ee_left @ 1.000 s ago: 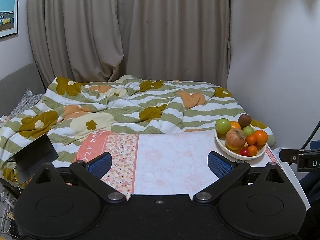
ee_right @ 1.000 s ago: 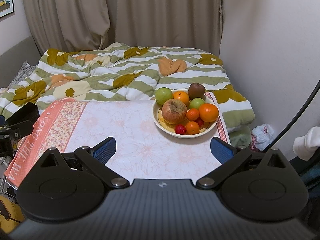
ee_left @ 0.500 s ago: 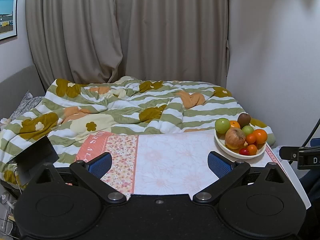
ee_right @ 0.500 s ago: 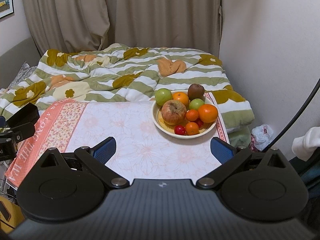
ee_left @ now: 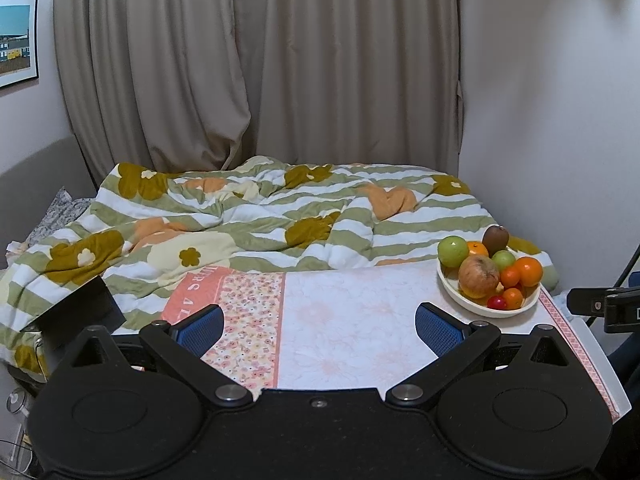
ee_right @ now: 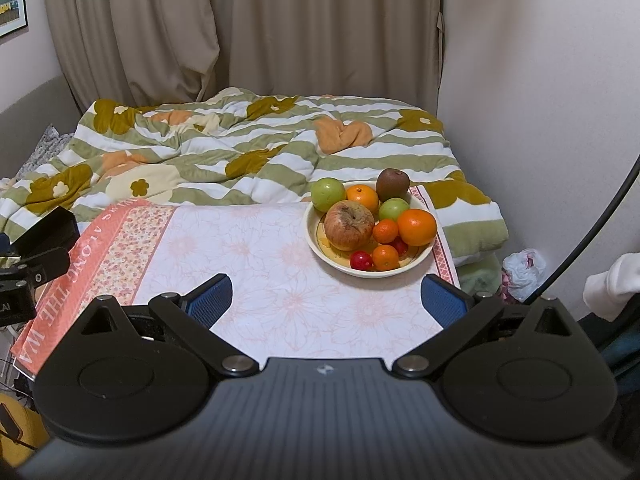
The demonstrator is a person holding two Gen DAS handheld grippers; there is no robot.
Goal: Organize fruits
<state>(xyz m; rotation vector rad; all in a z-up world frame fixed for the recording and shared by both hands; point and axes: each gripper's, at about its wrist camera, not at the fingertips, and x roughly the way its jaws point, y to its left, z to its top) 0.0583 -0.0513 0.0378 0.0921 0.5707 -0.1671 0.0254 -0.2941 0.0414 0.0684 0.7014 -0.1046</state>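
A cream bowl [ee_right: 332,261] [ee_left: 472,307] of fruit stands at the table's far right corner. It holds a large blotchy apple [ee_right: 349,225] [ee_left: 479,276], two green fruits, a brown kiwi [ee_right: 392,184] [ee_left: 495,240], several oranges and small red fruits. My right gripper [ee_right: 326,299] is open over the cloth, short of the bowl, nothing between its blue pads. My left gripper [ee_left: 319,326] is open too, over the table's middle, with the bowl off to its right.
A floral cloth [ee_right: 260,256] with a coral band at the left covers the table. Behind it lies a bed with a striped flowered duvet [ee_right: 224,148]. A wall [ee_right: 540,100] runs close on the right. The other gripper's body shows at each view's edge.
The left view has tipped upward a little, so bowl and table sit lower in frame. The right gripper has barely moved. Both stay open.
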